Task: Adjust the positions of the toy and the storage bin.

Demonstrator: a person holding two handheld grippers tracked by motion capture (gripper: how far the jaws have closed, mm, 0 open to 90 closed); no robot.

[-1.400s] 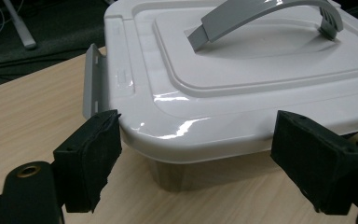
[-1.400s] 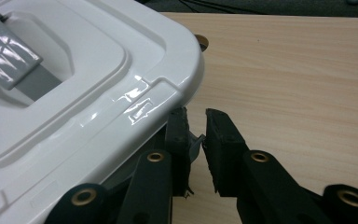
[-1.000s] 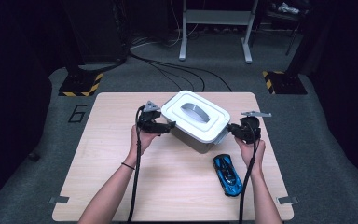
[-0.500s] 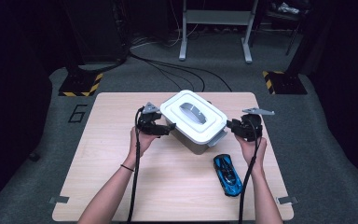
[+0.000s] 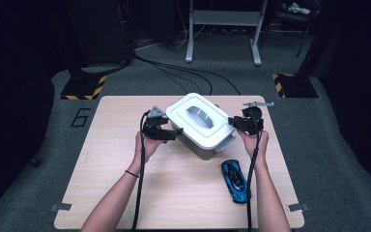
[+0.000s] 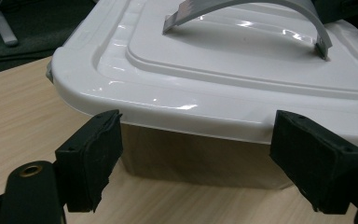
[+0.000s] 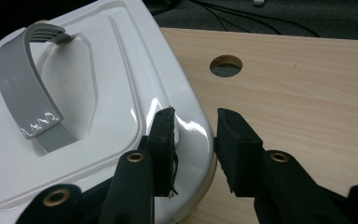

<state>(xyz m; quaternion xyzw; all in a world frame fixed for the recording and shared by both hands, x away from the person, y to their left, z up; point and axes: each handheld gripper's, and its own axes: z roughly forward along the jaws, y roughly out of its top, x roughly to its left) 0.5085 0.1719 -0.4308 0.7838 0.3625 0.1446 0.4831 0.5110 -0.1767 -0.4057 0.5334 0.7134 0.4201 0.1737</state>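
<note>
The white lidded box on the table is flanked: left tongs spread wide, right tongs narrowed astride its lid rim.

Dim room; grey carpet floor, black cables, metal stand legs, hazard-striped bases.

White-lidded grey box with grey arched handle, lid shut, upright mid-table, turned askew

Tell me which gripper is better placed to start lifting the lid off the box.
Right. The right gripper already has its jaws straddling the rim of the white lid, nearly closed. The left gripper sits wide open, level with the box wall below the rim.
</note>
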